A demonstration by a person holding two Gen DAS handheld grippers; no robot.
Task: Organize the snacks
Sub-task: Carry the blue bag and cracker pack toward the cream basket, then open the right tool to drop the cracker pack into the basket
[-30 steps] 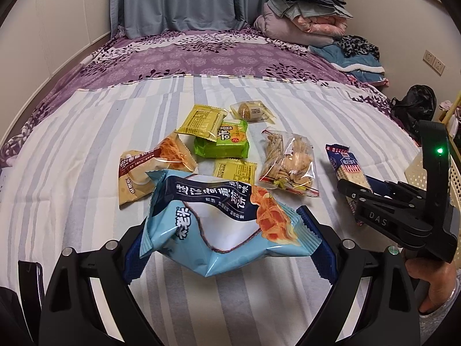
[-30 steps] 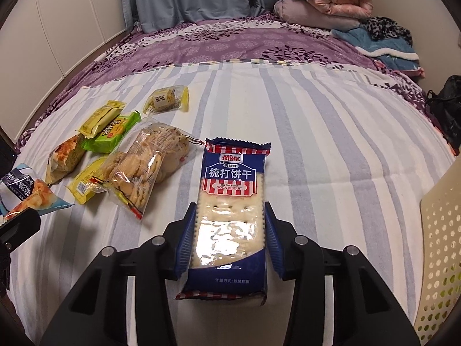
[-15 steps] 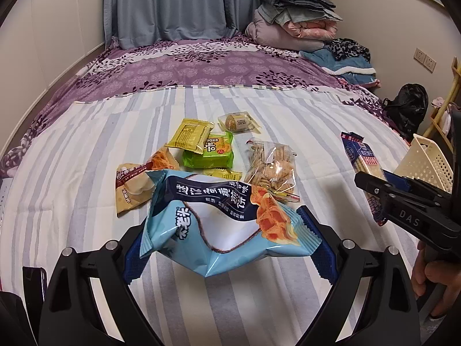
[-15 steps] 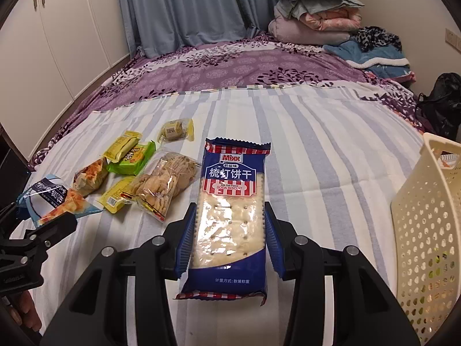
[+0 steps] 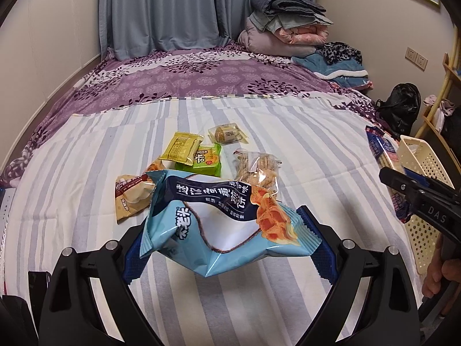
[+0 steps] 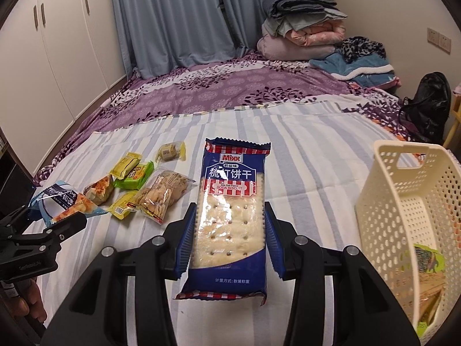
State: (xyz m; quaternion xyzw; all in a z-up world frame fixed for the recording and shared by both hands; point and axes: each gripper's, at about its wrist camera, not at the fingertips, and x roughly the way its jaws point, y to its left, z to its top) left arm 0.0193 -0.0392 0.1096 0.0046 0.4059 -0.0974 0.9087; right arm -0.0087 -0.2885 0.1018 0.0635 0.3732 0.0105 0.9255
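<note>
My left gripper (image 5: 227, 245) is shut on a light blue snack bag (image 5: 224, 216) and holds it above the striped bed sheet. My right gripper (image 6: 229, 230) is shut on a dark blue soda biscuit pack (image 6: 230, 216), also held in the air; the pack shows in the left wrist view (image 5: 384, 158). A cream perforated basket (image 6: 409, 219) stands at the right, just right of the biscuit pack, with a few packets inside. Several snacks lie on the bed: a green pack (image 5: 207, 160), a yellow pack (image 5: 181, 147), a clear bag of crackers (image 5: 256, 170).
A brown and white snack pack (image 5: 131, 196) and a small wrapped cake (image 5: 227, 134) lie in the pile. Folded blankets (image 5: 285, 28) sit at the bed's head. A black bag (image 6: 429, 103) is on the floor at the right. White wardrobes (image 6: 57, 43) line the left wall.
Both grippers rose and pulled back with their packs. The basket has come into view on the right and is now close beside the right gripper.
</note>
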